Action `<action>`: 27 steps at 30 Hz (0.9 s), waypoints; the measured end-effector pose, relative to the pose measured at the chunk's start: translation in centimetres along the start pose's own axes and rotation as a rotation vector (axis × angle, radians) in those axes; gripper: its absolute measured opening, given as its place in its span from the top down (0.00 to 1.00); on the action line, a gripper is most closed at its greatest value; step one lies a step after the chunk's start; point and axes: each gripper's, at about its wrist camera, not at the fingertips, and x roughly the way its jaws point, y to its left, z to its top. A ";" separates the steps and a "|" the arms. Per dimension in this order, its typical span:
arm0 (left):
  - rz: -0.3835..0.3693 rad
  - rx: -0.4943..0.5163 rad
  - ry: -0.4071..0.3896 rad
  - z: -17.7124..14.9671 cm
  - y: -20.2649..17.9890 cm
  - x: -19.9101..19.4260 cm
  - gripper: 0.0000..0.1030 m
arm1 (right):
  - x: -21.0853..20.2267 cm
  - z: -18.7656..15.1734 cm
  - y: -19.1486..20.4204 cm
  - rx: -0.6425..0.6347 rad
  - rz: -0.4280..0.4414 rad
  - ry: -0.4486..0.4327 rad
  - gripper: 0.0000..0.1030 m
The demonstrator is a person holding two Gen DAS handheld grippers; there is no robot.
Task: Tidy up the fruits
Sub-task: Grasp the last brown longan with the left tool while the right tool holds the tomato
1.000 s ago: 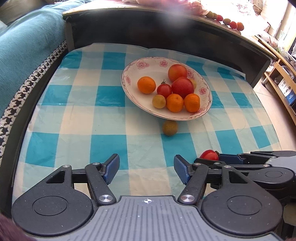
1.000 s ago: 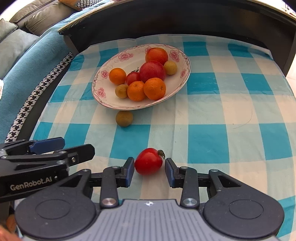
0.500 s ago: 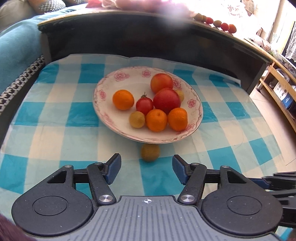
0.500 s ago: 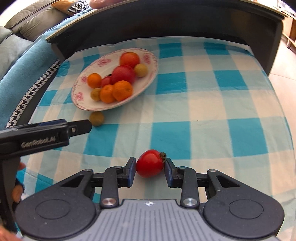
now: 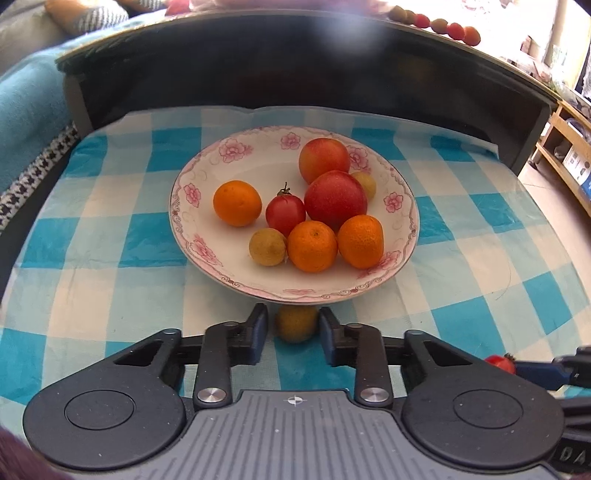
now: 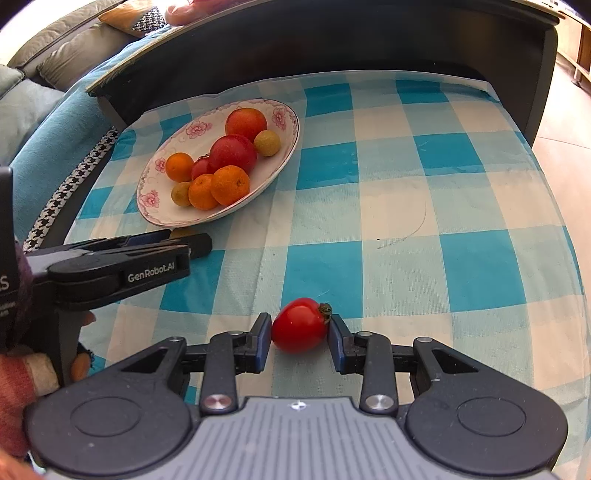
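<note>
Two tools sit low over my blue-and-white checked cloth point(image 6: 388, 184), which covers the tabletop and shows a few creases in the sun. My left tool point(image 5: 291, 330) has just narrowed its jaws around a small yellow-brown fruit point(image 5: 295, 323) lying on the cloth right at the near rim of the flowered plate point(image 5: 192, 221); the blue pads stand against its sides. My right tool point(image 6: 300, 334) grips a red tomato point(image 6: 300, 325) resting on the cloth, well apart from the plate, pads pressed to either side and the stem end against the right pad. On the plate lie three oranges point(image 5: 312, 245), two large red fruits point(image 5: 335, 199), a small tomato point(image 5: 285, 215) and two more yellow-brown fruits point(image 5: 267, 246). Behind the cloth rises a dark wall carrying a higher ledge, where a row of small fruit point(image 5: 439, 24) lines the edge. A teal-covered sofa point(image 6: 48, 133) with houndstooth trim borders the left side, and wooden shelving point(image 5: 565, 158) stands off to the right.
</note>
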 end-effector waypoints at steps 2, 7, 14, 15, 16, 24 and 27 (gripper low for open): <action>-0.009 -0.024 0.033 0.7 0.3 0.1 0.69 | 0.0 0.1 0.1 -0.003 -0.006 0.008 0.67; 0.008 0.022 0.084 0.9 -0.2 0.2 0.69 | -0.1 0.1 0.4 -0.018 -0.023 0.025 0.67; -0.007 0.081 0.154 -0.3 0.1 -1.5 0.69 | -0.5 -0.1 0.6 -0.037 -0.013 0.044 0.67; -0.010 0.095 0.166 -0.8 0.2 -1.9 0.69 | -0.5 -0.2 0.7 -0.041 -0.011 0.047 0.67; -0.016 0.106 0.180 -1.3 0.4 -2.4 0.69 | -0.6 -0.3 0.9 -0.049 -0.010 0.052 0.67; -0.045 0.146 0.230 -5.6 1.5 -5.5 0.68 | -0.7 -2.0 2.8 -0.150 -0.025 0.112 0.68; -0.047 0.132 0.209 -6.2 1.6 -5.7 0.66 | -0.8 -2.7 3.6 -0.196 -0.056 0.117 0.68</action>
